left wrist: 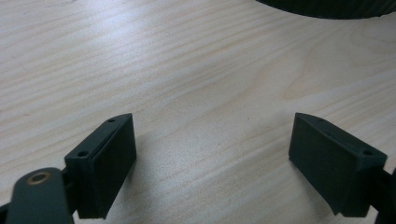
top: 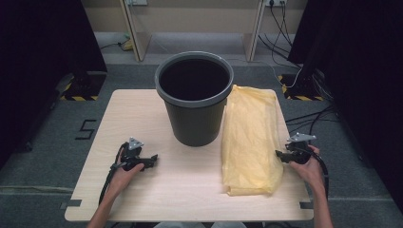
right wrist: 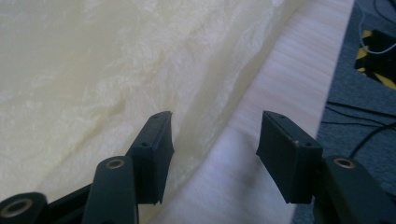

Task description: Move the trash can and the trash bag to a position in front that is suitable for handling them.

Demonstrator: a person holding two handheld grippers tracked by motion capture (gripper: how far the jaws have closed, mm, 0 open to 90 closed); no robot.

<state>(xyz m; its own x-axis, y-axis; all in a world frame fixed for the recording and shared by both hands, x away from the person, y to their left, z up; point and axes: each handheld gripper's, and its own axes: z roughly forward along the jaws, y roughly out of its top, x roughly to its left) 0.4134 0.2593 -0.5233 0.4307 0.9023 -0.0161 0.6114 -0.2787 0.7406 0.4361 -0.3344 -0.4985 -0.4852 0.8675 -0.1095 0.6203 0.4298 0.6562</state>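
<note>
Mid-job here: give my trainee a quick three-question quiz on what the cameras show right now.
1. True or false: the right gripper is clamped on the yellow bag.
2. What stands beside the bag on the wooden table: A) a grey bin, B) a cardboard box, C) a red crate?
3. Which gripper is nearer the bag?

Key
1. False: its jaws stand open at the bag's edge.
2. A, the grey bin, upright.
3. The right one; the left gripper is open over bare wood.
</note>
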